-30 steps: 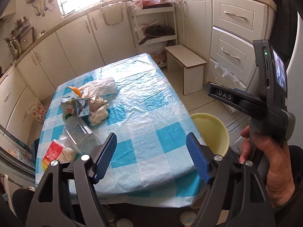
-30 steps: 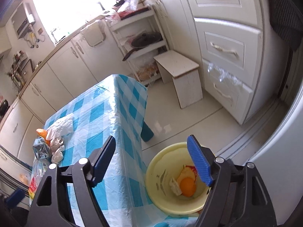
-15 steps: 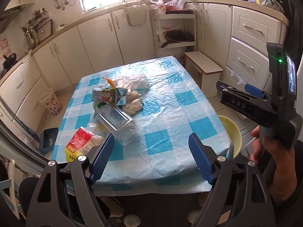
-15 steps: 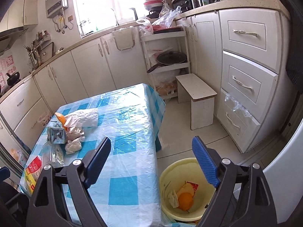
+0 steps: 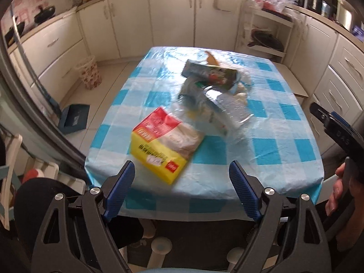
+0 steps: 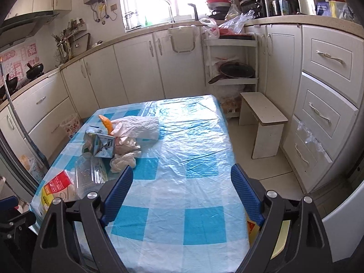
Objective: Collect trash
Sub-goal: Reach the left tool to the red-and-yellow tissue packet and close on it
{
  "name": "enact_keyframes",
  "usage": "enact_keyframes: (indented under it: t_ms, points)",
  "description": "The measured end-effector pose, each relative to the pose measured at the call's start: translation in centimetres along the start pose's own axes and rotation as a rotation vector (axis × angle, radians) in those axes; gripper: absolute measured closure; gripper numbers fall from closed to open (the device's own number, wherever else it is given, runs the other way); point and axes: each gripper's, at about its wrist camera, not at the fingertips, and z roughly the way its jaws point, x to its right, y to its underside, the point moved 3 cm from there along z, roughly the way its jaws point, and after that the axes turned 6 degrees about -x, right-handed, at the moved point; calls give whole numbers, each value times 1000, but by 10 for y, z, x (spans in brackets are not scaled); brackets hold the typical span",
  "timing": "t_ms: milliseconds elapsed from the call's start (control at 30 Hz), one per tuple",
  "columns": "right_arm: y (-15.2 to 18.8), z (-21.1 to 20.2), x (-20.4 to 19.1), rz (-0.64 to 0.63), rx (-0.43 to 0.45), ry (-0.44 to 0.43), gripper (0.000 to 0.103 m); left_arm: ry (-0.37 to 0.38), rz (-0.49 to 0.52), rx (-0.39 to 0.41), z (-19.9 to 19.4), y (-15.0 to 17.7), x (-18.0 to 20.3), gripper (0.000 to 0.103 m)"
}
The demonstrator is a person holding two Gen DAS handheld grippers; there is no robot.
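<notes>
Trash pile sits on the left half of your worktop (image 6: pixel 195 159): yellow-red packet (image 5: pixel 162 144) nearest the front edge, clear plastic container (image 5: pixel 224 111) just behind and touching it, then the crushed carton (image 5: pixel 210 75), orange peel (image 6: pixel 106 124), white plastic bag (image 6: pixel 138 126) and crumpled tissue (image 6: pixel 122 161) bunched together further back. Your left hand-held gripper (image 5: pixel 182 192) hovers at the near edge of the worktop, blue pads spread wide, nothing between them; the packet lies just ahead of it, slightly left of centre, not touching. Left view is motion-blurred. Your right hand-held gripper (image 6: pixel 182 193) is also spread wide and empty, held over the bare checked cloth, with the pile ahead and off to its left, the tissue close to the left pad. Your right hand (image 5: pixel 341 195) shows at the right edge of the left view, wrapped round the other handle. A yellow bin (image 6: pixel 281 236) peeks out beside the worktop's front right corner, mostly hidden behind the right finger. Cloth is blue-white check under clear plastic. Cream cabinets (image 6: pixel 136 68) wrap round the room, a small stool (image 6: pixel 261 113) stands on the floor to the right, bright window behind.
</notes>
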Motion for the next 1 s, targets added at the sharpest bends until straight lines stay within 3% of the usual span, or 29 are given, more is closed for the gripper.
enact_keyframes:
  t_ms: [133,233,533,667,833,867,933,967,1000]
  points:
    - [4,10,-30,-66,-27,-42,19,9,-129,-58,17,1,-47,22]
    - [8,17,-52,-120,-46,-63,19,18,-166,-78,24,2,-64,22]
    - [19,28,-79,-203,-81,-93,19,16,-99,-120,48,-15,-67,22]
    - [19,29,-73,-174,-91,-96,18,-12,-46,-124,63,-39,-65,22]
    - [16,30,-63,-125,-98,-109,18,27,-43,-162,84,-55,-60,23]
    - [16,31,-62,-117,-101,-113,18,31,-45,-160,86,-56,-58,26]
    - [17,31,-60,-107,-106,-120,18,37,-33,-173,90,-54,-53,60]
    - [17,32,-60,-103,-107,-124,18,44,-38,-181,92,-53,-52,69]
    - [17,32,-60,-100,-108,-127,18,57,-47,-187,93,-52,-54,89]
